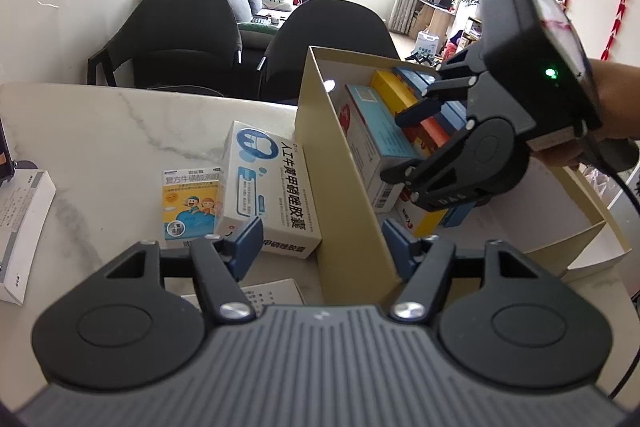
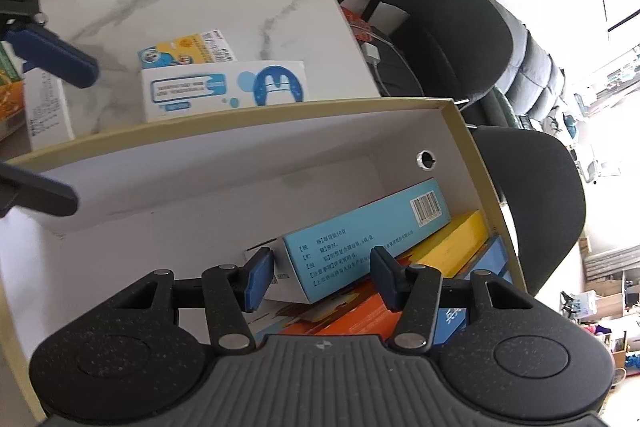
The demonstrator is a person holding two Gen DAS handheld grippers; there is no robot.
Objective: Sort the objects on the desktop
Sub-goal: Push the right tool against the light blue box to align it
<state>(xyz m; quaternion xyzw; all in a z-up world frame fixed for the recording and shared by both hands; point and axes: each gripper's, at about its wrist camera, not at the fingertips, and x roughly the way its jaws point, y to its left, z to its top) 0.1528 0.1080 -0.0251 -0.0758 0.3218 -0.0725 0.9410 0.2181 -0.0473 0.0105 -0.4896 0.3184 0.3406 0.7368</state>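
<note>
Two medicine boxes (image 1: pixel 240 195) wait on the counter (image 1: pixel 100 131) beside the storage box (image 1: pixel 340 187). Right hand-held gripper (image 2: pixel 320 275) straddles a blue carton (image 2: pixel 360 239) inside, unclenched; left hand-held gripper (image 1: pixel 320 247) spread around the wall. Next, probably fetch those.

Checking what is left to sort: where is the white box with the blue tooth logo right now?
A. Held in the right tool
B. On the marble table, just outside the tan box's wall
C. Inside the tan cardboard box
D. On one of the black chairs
B: the white box with the blue tooth logo lies on the marble table, against the outside of the tan box, beside a small yellow-and-blue box.
</note>
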